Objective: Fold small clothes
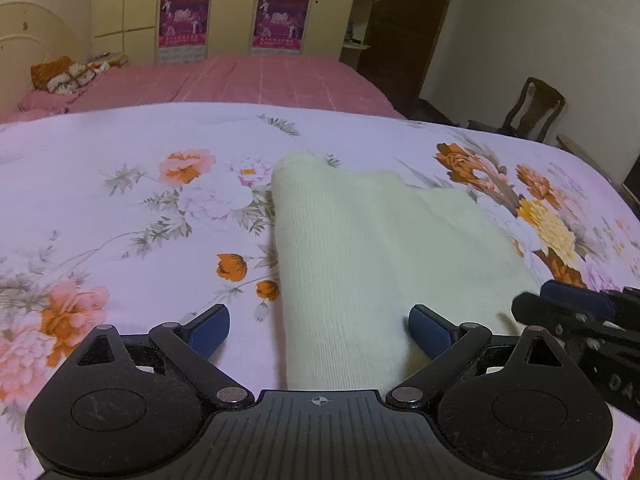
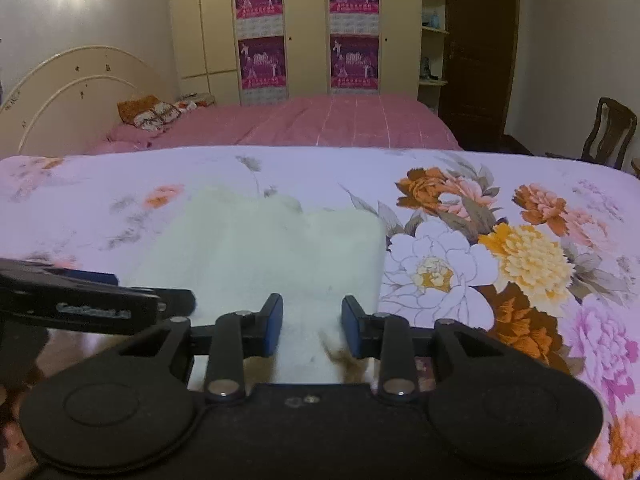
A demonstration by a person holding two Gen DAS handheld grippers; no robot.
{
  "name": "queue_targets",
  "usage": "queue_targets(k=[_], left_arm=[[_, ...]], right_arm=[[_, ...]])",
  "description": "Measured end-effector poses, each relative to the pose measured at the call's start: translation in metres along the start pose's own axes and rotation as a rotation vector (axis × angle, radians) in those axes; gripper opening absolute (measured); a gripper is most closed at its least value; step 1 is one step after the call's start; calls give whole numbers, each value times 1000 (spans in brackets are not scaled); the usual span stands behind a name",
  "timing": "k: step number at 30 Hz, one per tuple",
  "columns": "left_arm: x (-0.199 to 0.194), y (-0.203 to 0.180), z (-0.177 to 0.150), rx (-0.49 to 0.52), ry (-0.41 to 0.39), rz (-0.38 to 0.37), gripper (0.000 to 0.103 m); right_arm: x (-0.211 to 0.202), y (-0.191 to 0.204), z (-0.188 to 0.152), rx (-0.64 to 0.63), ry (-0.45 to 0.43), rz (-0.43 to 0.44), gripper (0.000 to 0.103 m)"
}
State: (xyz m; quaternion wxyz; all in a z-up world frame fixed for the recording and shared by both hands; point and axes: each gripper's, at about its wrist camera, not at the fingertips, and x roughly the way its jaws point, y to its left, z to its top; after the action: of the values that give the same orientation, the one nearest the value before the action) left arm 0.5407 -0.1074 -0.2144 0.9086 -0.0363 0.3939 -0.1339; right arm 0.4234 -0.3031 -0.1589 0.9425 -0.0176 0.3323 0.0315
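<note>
A cream knit garment lies folded into a long strip on the floral bedspread, running away from me. My left gripper hangs over its near end, jaws wide open. One finger is left of the cloth and the other is over it; neither presses. In the right wrist view the same garment sits under my right gripper. Its jaws stand apart with cloth showing in the gap, pads off it. The right gripper's fingers enter the left wrist view from the right edge.
Beyond the floral bedspread is a pink bed with a patterned pillow and a curved headboard. A wardrobe stands behind it. A wooden chair is at the far right.
</note>
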Motion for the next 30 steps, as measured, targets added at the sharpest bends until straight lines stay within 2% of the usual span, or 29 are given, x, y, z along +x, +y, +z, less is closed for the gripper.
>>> queue_targets(k=[6,9,11,12,14,17,26,30], left_arm=[[-23,1,-20,30,9,-22,96],[-25,2,-38,45,45,-33,96],[-21,6,-51,26,75,-47,96],[-23,6,-55,35,61,-47,96],[-28,2,-61,67,61,-41,98],[-38,2,-67,73,79,-65,98],[-50,1,-81,100,96,-78,99],[-48,-2,-83,117,94,-80,102]], right_arm=[[-29,11,-23,0,8,8,33],[-38,15,-37,-2,18,-7,33],[-34,17,-48,6,64,-23,33],[-27,16,-56,3,110,-36,32],[-26,16,-67,-12,101,-47,32],[-38,19,-65,29,110,-56,32],[-49,22,-85,34,145,-130,31],[-52,17,-90,91,152,-123,31]])
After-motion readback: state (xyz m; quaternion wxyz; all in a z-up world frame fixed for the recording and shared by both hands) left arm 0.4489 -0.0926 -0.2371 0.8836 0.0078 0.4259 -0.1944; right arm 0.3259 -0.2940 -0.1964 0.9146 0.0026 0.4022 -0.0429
